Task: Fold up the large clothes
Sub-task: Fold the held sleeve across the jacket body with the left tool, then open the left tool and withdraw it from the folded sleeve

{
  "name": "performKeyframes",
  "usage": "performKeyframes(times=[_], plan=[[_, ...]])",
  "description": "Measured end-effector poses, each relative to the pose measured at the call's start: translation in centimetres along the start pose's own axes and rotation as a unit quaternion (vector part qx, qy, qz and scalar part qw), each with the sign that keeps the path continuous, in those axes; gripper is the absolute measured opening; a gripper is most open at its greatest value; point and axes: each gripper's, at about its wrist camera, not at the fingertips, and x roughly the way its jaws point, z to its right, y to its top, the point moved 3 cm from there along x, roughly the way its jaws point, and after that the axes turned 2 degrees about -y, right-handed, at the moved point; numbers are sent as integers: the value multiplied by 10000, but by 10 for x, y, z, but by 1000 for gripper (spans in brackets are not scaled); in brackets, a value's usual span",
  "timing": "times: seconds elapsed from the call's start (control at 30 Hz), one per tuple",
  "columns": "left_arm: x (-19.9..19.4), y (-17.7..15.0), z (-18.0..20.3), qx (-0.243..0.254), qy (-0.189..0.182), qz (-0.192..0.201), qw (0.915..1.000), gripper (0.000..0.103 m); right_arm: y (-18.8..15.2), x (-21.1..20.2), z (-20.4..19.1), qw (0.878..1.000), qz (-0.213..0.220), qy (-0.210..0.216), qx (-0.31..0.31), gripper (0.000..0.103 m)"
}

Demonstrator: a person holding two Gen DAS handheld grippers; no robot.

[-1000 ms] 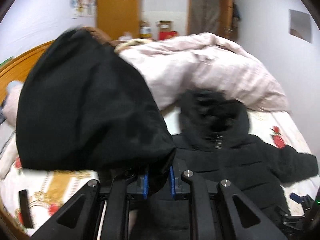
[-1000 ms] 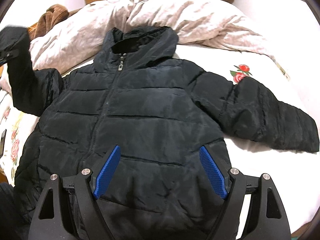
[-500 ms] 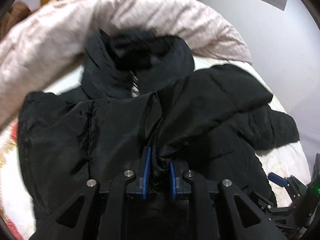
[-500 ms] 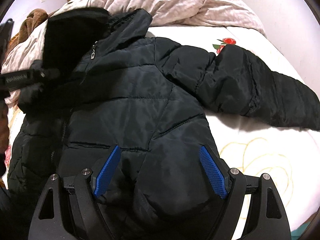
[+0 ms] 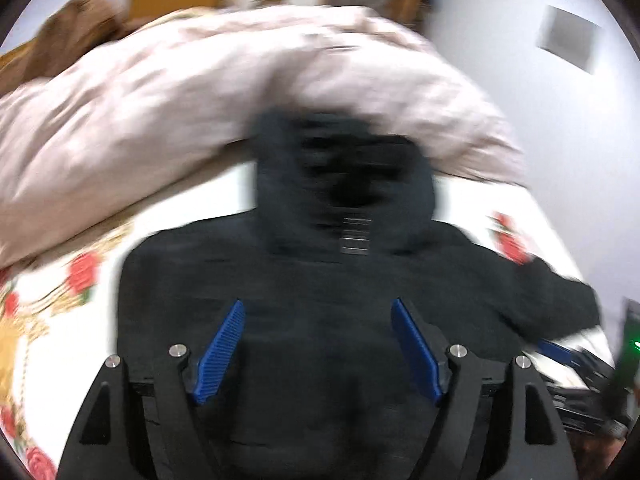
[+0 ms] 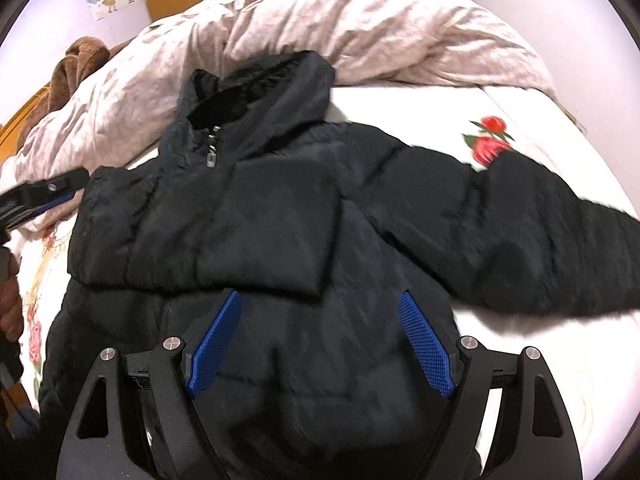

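A black puffer jacket (image 6: pixel 304 240) lies front-up on the bed, hood toward the pillows. Its left sleeve (image 6: pixel 208 236) lies folded across the chest. Its right sleeve (image 6: pixel 552 240) stretches out over the sheet. My right gripper (image 6: pixel 320 344) is open and empty above the jacket's lower front. My left gripper (image 5: pixel 318 348) is open and empty over the jacket (image 5: pixel 320 280) in a blurred view. The left gripper also shows at the left edge of the right wrist view (image 6: pixel 44 196).
A crumpled pink duvet (image 6: pixel 360 28) is heaped behind the hood. The white sheet (image 6: pixel 540 132) has red roses on it. A brown garment (image 6: pixel 76 64) lies at the back left by the wooden headboard. The wall is close on the right.
My left gripper carried the left sleeve across the chest, let it go and opened, then drew back to the left. The right gripper stayed open over the hem.
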Motion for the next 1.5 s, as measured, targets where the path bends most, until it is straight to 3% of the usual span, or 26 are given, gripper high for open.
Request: performKeyframes(times=[0.07,0.1,0.17,0.33,0.43,0.67,0.8,0.9,1.03,1.2,1.5], plan=[[18,2,-39,-352,411,-143,9984,76,10,12,-11,9999,-13,42,-109,81],[28,1,-53,-483,514,-259,9972,69,15,18,-17,9998,-6,84,-174,81],[48,-4,-65,-589,510,-472,9958,68,22,29,-27,9995,-14,65,-296,81],[84,-16,-35,230,679,-653,9953,69,34,59,-31,9993,-123,-62,-341,73],[94,-20,-29,306,799,-593,9946,69,32,88,-24,9983,-317,-239,-421,73],[77,-19,-23,483,774,-619,9939,68,29,95,-21,9977,-461,-279,-417,73],[57,-10,-30,458,843,-461,9943,68,41,69,-21,9991,-111,-220,-349,73],[64,-9,-37,377,903,-545,9937,68,51,70,-16,9992,-24,-264,-291,73],[85,-16,-33,518,1007,-615,9917,69,42,104,-5,9989,-413,-169,-112,73],[89,-18,-29,569,1108,-617,9903,69,38,112,-4,9990,-351,-181,-216,73],[20,-17,-5,416,938,-465,9936,68,28,49,-1,9992,-142,-343,-173,73]])
